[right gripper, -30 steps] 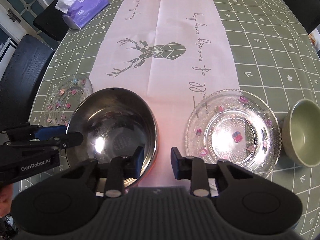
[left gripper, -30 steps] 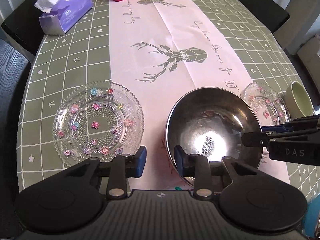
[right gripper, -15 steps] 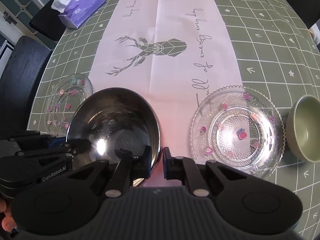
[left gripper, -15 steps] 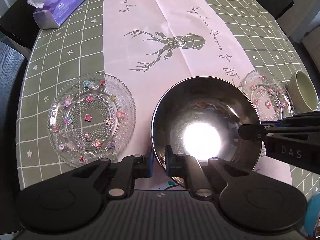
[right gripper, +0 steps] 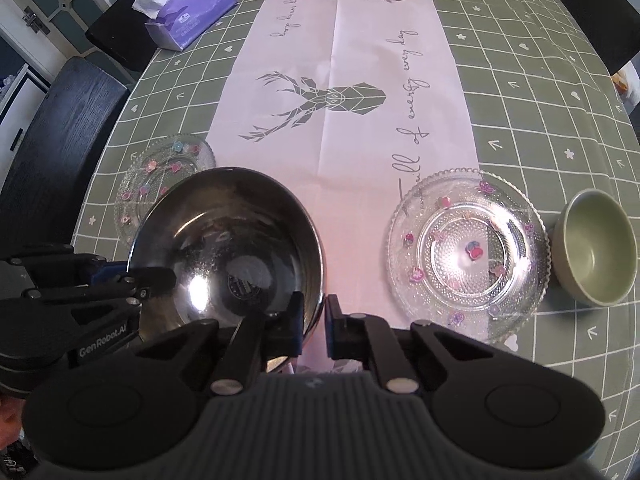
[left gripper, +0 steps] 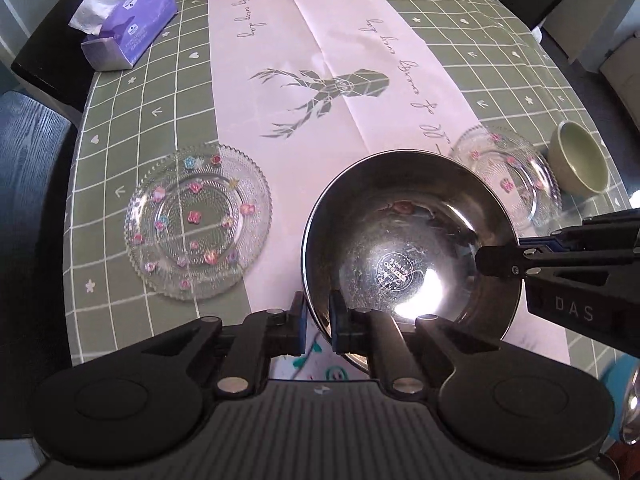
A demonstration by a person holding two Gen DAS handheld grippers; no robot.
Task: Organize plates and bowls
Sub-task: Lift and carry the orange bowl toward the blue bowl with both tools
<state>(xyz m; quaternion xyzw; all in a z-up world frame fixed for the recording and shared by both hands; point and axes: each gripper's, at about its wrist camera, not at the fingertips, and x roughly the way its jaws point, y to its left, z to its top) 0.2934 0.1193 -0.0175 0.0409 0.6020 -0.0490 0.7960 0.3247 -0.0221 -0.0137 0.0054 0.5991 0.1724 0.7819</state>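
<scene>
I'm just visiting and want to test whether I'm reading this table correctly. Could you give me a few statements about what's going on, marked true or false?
1. Both grippers pinch the rim of the steel bowl. True: the left gripper and the right gripper each have one finger inside the rim and one outside.
2. The green bowl sits on a glass plate. False: it stands on the tablecloth beside the right glass plate.
3. Two glass plates lie on the table. True: the left glass plate and the right one.
4. The steel bowl holds food. False: it looks empty, showing only a stamp and glare.
5. The tissue box is red. False: it is purple.
</scene>
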